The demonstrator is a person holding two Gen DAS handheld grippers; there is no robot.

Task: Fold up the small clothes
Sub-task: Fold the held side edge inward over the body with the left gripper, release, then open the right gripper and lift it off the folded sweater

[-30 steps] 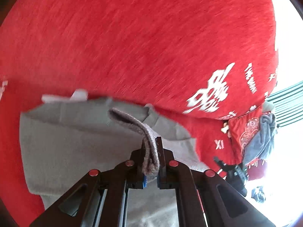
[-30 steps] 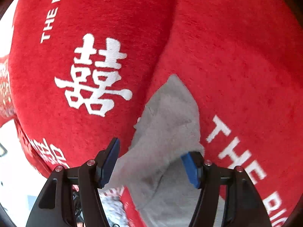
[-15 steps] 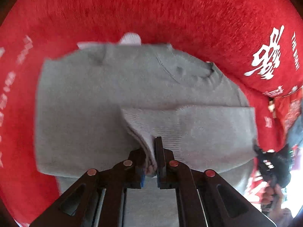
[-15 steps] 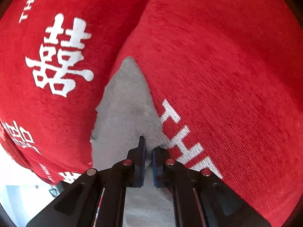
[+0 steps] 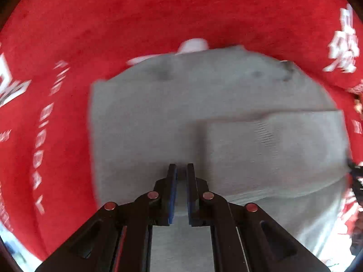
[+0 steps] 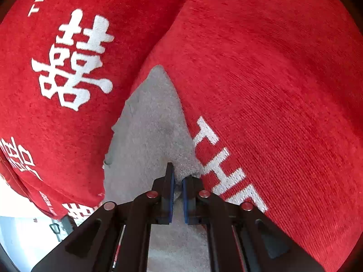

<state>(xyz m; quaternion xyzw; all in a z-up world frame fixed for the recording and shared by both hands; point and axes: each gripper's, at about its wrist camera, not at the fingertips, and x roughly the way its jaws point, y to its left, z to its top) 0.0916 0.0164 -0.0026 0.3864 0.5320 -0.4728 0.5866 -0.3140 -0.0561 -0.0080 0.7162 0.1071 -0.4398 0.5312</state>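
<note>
Left gripper (image 5: 180,170) has its fingers nearly pressed together with just a thin gap, and I can't see any cloth caught in there, so it looks like it's hovering over the grey sweater (image 5: 147,124) rather than holding it. Frame is motion-blurred though, so take that with a grain of salt

Right gripper (image 6: 178,179) is a different story: fingers squeezed in tight on a knit edge of the same grey sweater (image 6: 149,122), which runs straight ahead of it in a tapering strip, probably a sleeve or a side edge but I can't say which

Progress-wise, I'd call it maybe halfway. From the left wrist view the sweater lies spread flat right in front of and under the gripper, and one sleeve (image 5: 272,140) is already folded across the body, ahead and to the right of the fingertips. My guess is the piece the right gripper is pinching is the next bit to come over, then the final fold in half is still to do

Surroundings: everything sits on a red blanket (image 6: 272,90) with white lettering and a big white character (image 6: 74,61) off to the left of the right gripper. A little white tag (image 5: 192,45) pokes out past the far edge of the sweater. Nothing really blocks the fold, but the blanket is lumpy, with a deep crease running ahead of the right gripper, so the sweater may not lie flat
</note>
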